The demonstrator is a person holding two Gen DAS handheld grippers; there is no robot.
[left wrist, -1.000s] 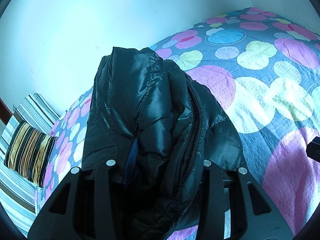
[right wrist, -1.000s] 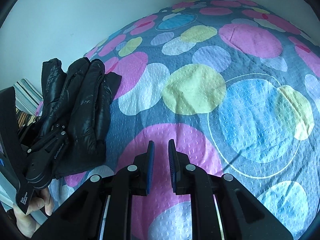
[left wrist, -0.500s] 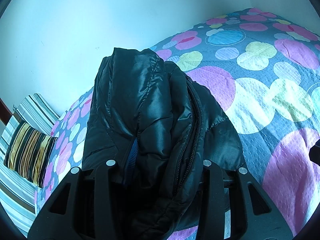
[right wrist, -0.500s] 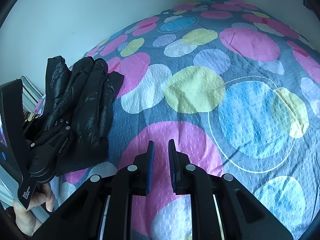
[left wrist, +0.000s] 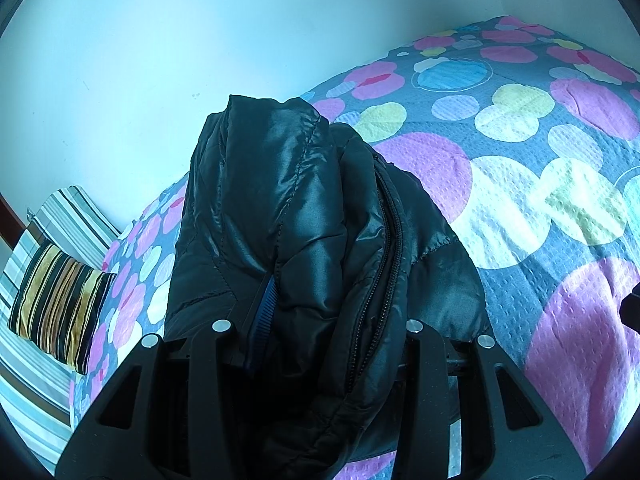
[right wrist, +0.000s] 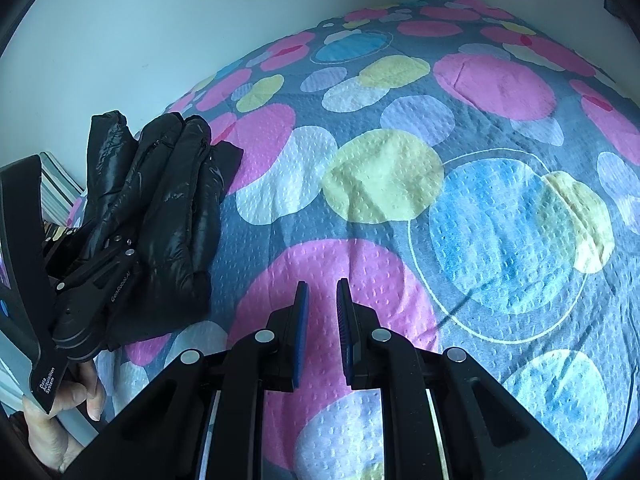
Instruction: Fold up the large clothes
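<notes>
A black quilted puffer jacket (left wrist: 296, 240), folded into a thick bundle, lies on the bed at its left side. My left gripper (left wrist: 320, 320) has its fingers wide apart with the bundle bulging between them; one blue pad (left wrist: 262, 316) shows and the other is hidden by fabric. The jacket (right wrist: 160, 208) also shows at the left of the right wrist view with the left gripper body (right wrist: 92, 284) against it. My right gripper (right wrist: 322, 304) hovers over the bedspread with a narrow gap between its pads, holding nothing.
The bedspread (right wrist: 400, 184) is grey with large pink, yellow, blue and white circles and fills most of both views. A striped cushion (left wrist: 56, 304) and striped bedding lie past the bed's left edge. A pale wall (left wrist: 200, 40) runs behind the bed.
The right gripper has drawn back and tilted slightly, so the jacket sits a little higher and nearer in its view. The left gripper and the jacket have barely moved.
</notes>
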